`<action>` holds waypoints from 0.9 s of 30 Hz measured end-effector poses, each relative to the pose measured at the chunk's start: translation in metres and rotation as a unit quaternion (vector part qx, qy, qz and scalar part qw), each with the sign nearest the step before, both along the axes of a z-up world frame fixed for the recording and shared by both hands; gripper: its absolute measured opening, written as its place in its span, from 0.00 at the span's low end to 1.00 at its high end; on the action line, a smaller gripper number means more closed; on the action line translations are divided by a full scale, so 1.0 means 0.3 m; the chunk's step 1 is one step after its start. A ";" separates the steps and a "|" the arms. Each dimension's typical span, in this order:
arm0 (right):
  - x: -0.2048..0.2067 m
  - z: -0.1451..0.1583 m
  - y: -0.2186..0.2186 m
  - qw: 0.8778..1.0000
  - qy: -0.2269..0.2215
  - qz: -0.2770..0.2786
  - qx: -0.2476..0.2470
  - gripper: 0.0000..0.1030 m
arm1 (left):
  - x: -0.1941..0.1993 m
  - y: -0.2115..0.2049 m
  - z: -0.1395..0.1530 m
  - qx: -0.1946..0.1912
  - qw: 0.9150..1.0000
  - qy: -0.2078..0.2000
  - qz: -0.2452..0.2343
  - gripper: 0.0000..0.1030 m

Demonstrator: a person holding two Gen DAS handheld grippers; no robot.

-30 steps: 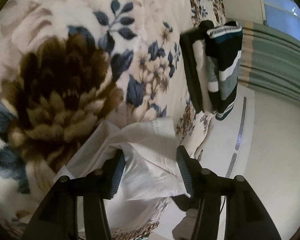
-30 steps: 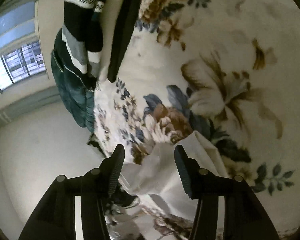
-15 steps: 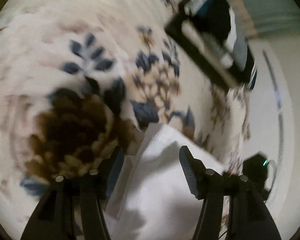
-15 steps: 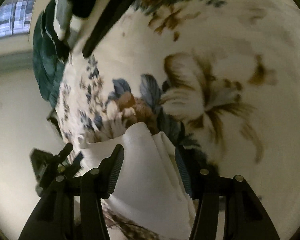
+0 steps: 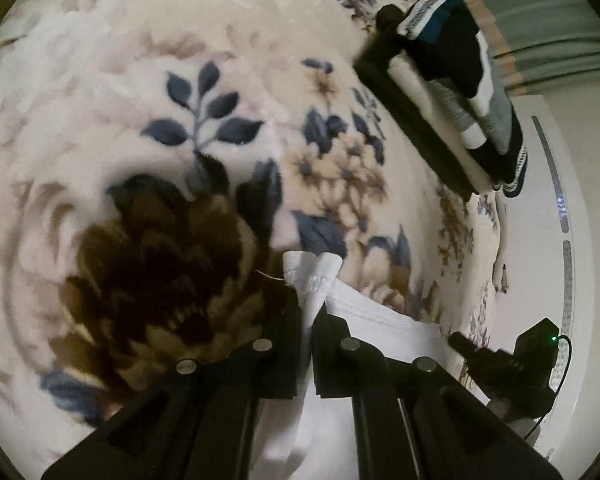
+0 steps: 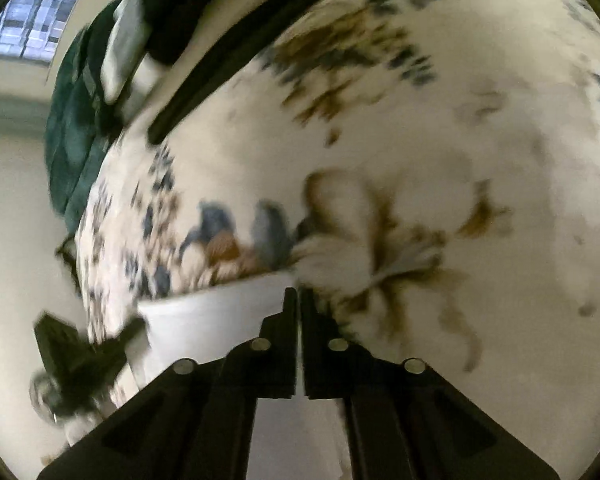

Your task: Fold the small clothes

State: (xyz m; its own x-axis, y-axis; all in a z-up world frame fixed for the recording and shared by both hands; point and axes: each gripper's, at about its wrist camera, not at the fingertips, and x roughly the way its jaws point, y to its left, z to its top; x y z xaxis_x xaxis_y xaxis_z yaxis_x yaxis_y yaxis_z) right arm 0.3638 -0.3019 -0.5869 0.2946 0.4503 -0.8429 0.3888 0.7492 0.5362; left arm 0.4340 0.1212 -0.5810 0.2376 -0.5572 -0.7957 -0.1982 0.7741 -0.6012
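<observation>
Garment (image 5: 364,316), white and small, lies at the near edge of the bed (image 5: 112,92), on the floral blanket. The left gripper (image 5: 307,320) is clamped on a bunched hemmed corner; the right gripper (image 6: 299,304) is pressed together on the opposite corner, though blur hides how much cloth it has. To fold well, I would keep both corners level and the hem between them taut, lift just clear of the blanket, then carry both toward the middle of the bed together. A dark folded pile (image 5: 456,80) sits at the far edge, well apart.
</observation>
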 end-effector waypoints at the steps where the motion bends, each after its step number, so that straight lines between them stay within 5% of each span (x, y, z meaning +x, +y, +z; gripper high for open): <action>1: 0.006 -0.007 -0.020 1.000 0.002 -0.012 0.006 0.00 | 0.012 -0.001 -0.017 0.000 1.000 0.009 -0.003 0.03; 3: 0.020 -0.012 -0.039 1.000 0.004 -0.021 0.006 0.00 | 0.034 -0.016 -0.037 -0.006 1.000 0.019 -0.016 0.07; 6: 0.044 -0.029 -0.036 0.999 0.026 0.000 0.043 0.04 | 0.046 -0.012 -0.042 -0.012 0.999 0.038 -0.021 0.25; 7: 0.046 -0.034 -0.024 0.998 0.033 0.007 0.052 0.19 | 0.047 0.000 -0.036 -0.022 0.999 0.034 -0.015 0.36; 9: 0.044 -0.052 0.002 0.996 0.041 0.025 0.076 0.52 | 0.044 0.019 -0.026 -0.030 0.999 0.027 -0.004 0.38; 10: 0.041 -0.064 0.018 0.995 0.046 0.031 0.083 0.54 | 0.045 0.020 -0.026 -0.030 0.999 0.027 -0.003 0.38; 12: 0.036 -0.098 0.055 0.992 0.064 0.043 0.097 0.54 | 0.043 0.018 -0.025 -0.034 0.999 0.019 0.001 0.32; 13: 0.035 -0.109 0.075 0.992 0.067 0.048 0.095 0.38 | 0.041 0.017 -0.023 -0.029 1.000 0.012 0.003 0.06; 15: 0.030 -0.109 0.101 0.994 0.055 0.049 0.080 0.03 | 0.046 0.016 -0.030 -0.029 0.999 0.015 0.006 0.03; 24: 0.039 -0.145 0.106 0.996 0.069 0.017 0.051 0.04 | 0.086 0.030 -0.100 -0.062 0.997 0.046 -0.003 0.07; 26: 0.032 -0.138 0.082 0.994 0.070 0.017 0.080 0.09 | 0.067 0.054 -0.067 -0.073 0.997 0.038 -0.007 0.20; 27: 0.023 -0.131 0.070 0.993 0.071 0.019 0.089 0.22 | 0.041 0.074 -0.044 -0.087 0.996 0.030 -0.010 0.36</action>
State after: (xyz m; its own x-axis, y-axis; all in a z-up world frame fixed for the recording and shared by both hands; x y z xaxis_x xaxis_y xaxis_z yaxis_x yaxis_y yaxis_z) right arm 0.3708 -0.2810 -0.6261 0.1589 0.6045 -0.7806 0.4424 0.6632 0.6036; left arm 0.4463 0.1433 -0.5943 0.1809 -0.6915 -0.6993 -0.2237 0.6635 -0.7139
